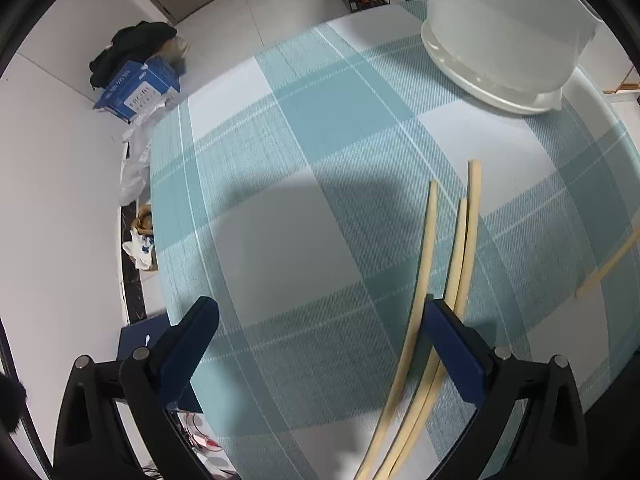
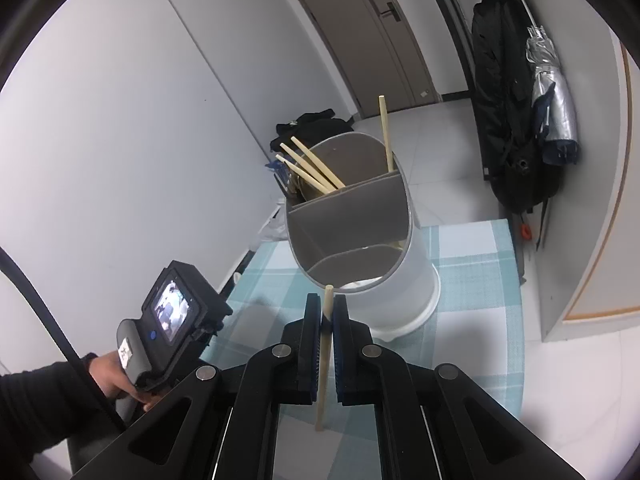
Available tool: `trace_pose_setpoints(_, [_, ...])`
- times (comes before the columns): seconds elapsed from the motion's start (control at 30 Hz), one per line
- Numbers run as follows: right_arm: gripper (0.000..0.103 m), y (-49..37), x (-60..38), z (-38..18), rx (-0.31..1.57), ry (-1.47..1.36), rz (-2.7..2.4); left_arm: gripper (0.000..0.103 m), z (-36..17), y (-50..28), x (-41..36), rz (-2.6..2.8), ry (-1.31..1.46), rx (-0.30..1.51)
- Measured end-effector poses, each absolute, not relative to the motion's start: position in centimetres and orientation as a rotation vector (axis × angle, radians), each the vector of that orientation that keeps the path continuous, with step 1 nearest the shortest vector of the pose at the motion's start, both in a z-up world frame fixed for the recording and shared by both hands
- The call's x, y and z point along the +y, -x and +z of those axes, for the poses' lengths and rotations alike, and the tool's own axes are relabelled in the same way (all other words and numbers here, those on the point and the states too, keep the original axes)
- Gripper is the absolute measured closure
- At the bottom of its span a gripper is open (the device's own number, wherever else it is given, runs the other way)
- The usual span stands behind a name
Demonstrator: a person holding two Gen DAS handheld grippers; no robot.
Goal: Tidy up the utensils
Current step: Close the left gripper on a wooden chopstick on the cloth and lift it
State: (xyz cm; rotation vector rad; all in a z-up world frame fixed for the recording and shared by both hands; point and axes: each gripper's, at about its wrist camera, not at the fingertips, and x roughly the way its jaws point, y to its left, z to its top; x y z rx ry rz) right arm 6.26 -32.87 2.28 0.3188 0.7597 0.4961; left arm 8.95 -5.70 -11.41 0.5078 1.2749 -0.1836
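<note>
The right gripper [image 2: 327, 320] is clamping one light, stiff, slippery chopstick [image 2: 325, 344] near its upper end, just before the holder [image 2: 384, 280]; the left gripper [image 1: 320, 320] is hanging apart over loose chopsticks [image 1: 460, 256].

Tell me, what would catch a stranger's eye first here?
Probably the pale wooden chopstick pinched upright by the right gripper, just in front of the white round divided holder, where more chopsticks already lean. Below the open left gripper, three loose chopsticks lie on the teal checked tablecloth.
</note>
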Motion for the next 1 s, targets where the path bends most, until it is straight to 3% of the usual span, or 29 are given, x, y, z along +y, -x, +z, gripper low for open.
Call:
trace_pose_setpoints(0.13, [0.098,-6.3,-32.6,2.2,0.761,-0.312,0.503,0.025,-11.0,-9.7,-6.2,-0.219,-0.475,1.264])
trace_pose_setpoints(0.2, [0.098,-6.4,-32.6,2.2,0.764,-0.310,0.505,0.047,-10.9,-10.2,-6.9,-0.251,-0.460,1.257])
trace_pose_setpoints(0.3, [0.098,-6.6,-32.6,2.1,0.767,-0.317,0.503,0.065,-10.9,-10.5,-7.8,-0.280,-0.460,1.254])
trace_pose_setpoints(0.47, [0.098,-6.8,-32.8,2.1,0.771,-0.325,0.500,0.085,-10.9,-11.1,-9.0,-0.308,-0.467,1.255])
trace_pose_setpoints(0.53, [0.098,-6.9,-32.9,2.1,0.769,-0.329,0.499,0.098,-11.0,-11.2,-9.0,-0.330,-0.460,1.261])
trace_pose_setpoints(0.77, [0.098,-7.0,-33.1,2.4,0.768,-0.343,0.502,0.103,-10.3,-12.5,-7.7,-0.286,-0.360,1.238])
trace_pose_setpoints(1.0, [0.098,-6.8,-32.8,2.9,0.748,-0.335,0.504,0.103,-5.2,-12.7,-3.0,-0.203,-0.088,1.110])
